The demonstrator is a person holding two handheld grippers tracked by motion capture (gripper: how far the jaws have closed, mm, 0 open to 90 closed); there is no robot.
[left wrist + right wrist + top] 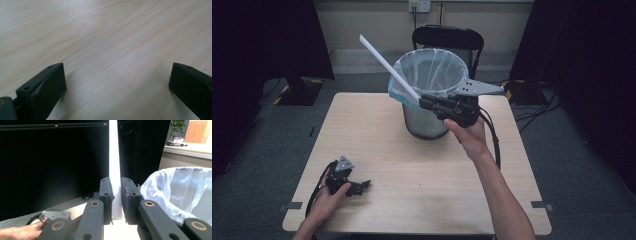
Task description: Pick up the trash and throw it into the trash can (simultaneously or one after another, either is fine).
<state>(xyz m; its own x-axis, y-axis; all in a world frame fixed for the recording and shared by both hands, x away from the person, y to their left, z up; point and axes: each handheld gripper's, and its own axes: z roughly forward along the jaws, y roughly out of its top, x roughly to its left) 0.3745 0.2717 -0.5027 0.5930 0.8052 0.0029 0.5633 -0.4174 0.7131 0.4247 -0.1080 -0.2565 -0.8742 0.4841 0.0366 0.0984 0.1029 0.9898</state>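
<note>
High view: the right gripper (422,102), at centre frame, has its jaws clamped on the lower end of a long white strip (388,67), which slants toward the upper left across the rim of a mesh waste bin (426,122) lined with a pale bag (432,70). The bin stands at the far middle of the counter (412,170). At lower left, the left gripper (362,186) rests on the counter, jaws wide apart with nothing between them.
</note>
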